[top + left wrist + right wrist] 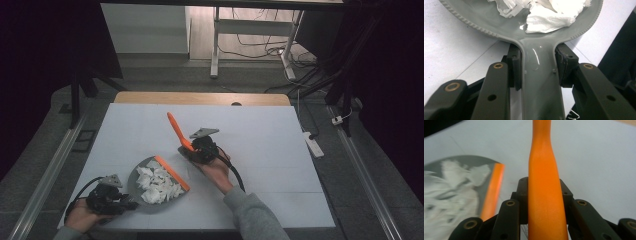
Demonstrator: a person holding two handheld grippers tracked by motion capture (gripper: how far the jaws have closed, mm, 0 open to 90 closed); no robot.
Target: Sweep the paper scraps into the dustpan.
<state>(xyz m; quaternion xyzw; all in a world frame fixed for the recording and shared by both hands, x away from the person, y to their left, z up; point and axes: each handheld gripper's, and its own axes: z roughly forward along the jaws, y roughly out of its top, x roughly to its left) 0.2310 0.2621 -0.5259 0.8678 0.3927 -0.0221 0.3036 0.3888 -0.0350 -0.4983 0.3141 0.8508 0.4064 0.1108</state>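
**Dustpan and brush set, paper scraps collected**

High view: grey dustpan (150,185) on the white table (280,150), heaped with paper scraps (159,184); left gripper (112,199) at its handle, right gripper (202,150) just beyond the dustpan's orange lip, carrying the orange brush (176,131).

Left gripper view: pads (515,67) clamp the dustpan handle from both sides. Advice: hold the pan level.

Right gripper view: brush handle (544,195) clenched between the jaws, dustpan alongside.

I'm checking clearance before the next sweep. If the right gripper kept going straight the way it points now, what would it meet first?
Probably nothing soon. The right gripper, fingers shut on the orange brush handle, points up the bare white table. The dustpan with paper scraps lies off to its left, though depth is hard to judge.
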